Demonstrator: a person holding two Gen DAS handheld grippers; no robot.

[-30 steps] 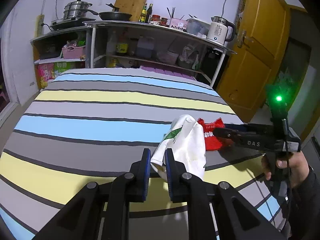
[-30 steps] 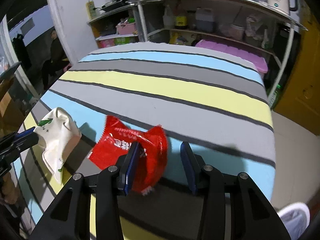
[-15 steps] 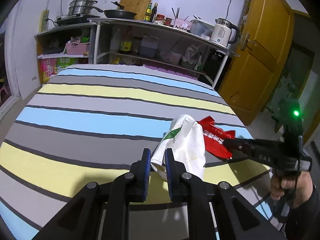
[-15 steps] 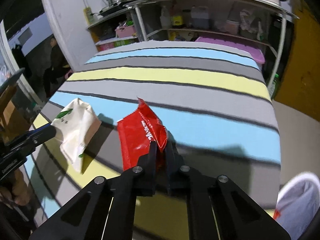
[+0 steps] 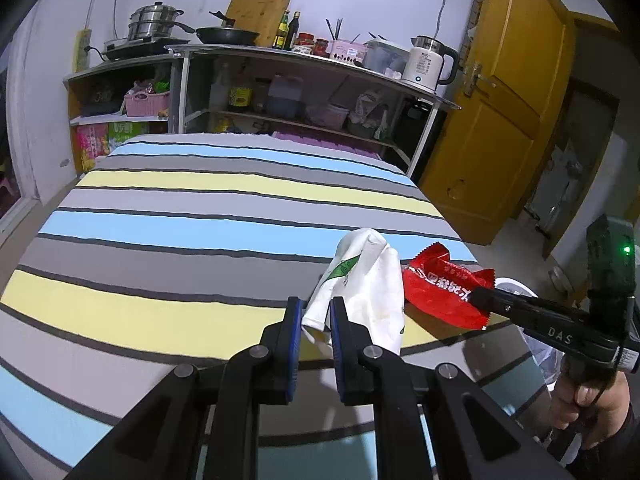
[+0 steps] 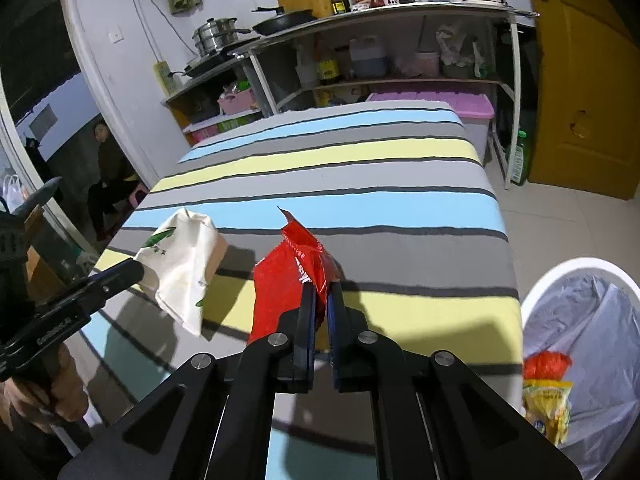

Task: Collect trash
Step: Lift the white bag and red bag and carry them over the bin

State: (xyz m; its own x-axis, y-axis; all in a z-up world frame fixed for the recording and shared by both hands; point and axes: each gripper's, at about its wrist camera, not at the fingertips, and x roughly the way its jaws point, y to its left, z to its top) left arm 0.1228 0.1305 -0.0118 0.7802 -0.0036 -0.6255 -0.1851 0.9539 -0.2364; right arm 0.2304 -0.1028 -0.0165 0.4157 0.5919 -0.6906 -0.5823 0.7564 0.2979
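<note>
My left gripper [image 5: 313, 314] is shut on a crumpled white wrapper [image 5: 366, 284] with a green leaf print, held above the striped table [image 5: 192, 216]. In the right wrist view the same white wrapper [image 6: 180, 260] hangs at the left, pinched by the left gripper [image 6: 134, 272]. My right gripper [image 6: 322, 292] is shut on a red snack wrapper [image 6: 286, 280], lifted clear of the cloth. From the left wrist view the red snack wrapper [image 5: 444, 288] hangs from the right gripper [image 5: 478, 295] just right of the white one.
A white bin [image 6: 576, 268] lined with a clear bag stands off the table's right edge, with red and yellow packets [image 6: 546, 384] inside. Kitchen shelves [image 5: 304, 80] and a yellow door [image 5: 500, 112] lie beyond the table. A seated person [image 6: 108, 176] is at the far left.
The right gripper shut on the red wrapper, lifted it off the cloth and carried it rightward toward the bin. The left gripper, still gripping the white wrapper, moved a little.
</note>
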